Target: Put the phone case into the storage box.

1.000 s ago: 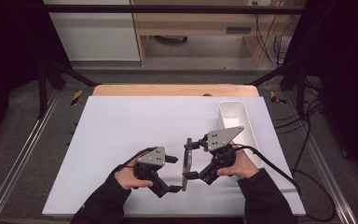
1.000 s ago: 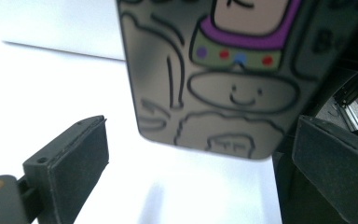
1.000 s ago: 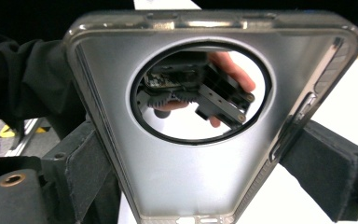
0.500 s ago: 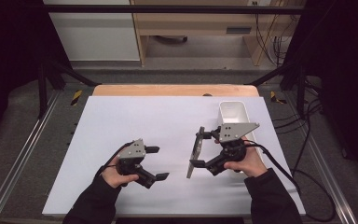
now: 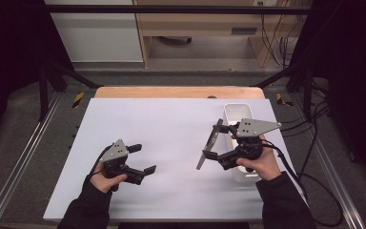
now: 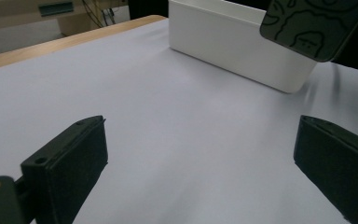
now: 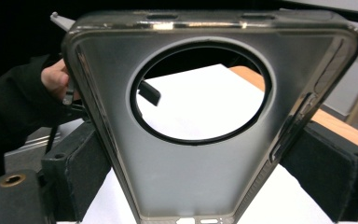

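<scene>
Hanging clamped in the right gripper, the translucent smoky plastic phone case is off the worktop, just beside the white rectangular plastic bin. Vs 0.5 s ago: grippers farther apart, case moved slightly right. Left gripper empty, jaws wide apart. Right gripper view shows the case's round camera cutout; left gripper view, its patterned back, blurred.
</scene>
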